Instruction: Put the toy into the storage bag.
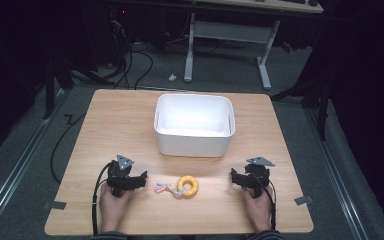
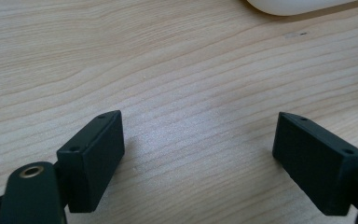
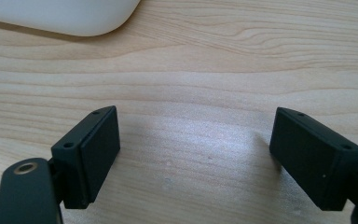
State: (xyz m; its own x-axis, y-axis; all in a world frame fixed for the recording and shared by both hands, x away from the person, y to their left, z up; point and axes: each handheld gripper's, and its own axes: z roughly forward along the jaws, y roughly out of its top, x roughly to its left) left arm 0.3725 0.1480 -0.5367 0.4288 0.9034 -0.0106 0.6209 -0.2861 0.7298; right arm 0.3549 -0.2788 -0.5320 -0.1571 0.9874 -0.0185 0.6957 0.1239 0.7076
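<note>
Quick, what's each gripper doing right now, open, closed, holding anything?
Left gripper: open, holding nothing, jaws over bare table.
Right gripper: open, holding nothing.

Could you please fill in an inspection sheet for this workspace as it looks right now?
Surface: wooden table, bare apart from the items below.
Job's things: yellow ring toy with a pastel rope tail, lying between the tools; white bin behind it, upright, looks empty.
Clutter: nothing seen.
Grippers: left tool and right tool both open, holding nothing, resting low at the table.
Cables: one trails from each tool.
Surroundings: grey floor, cables, a desk frame behind.
</note>
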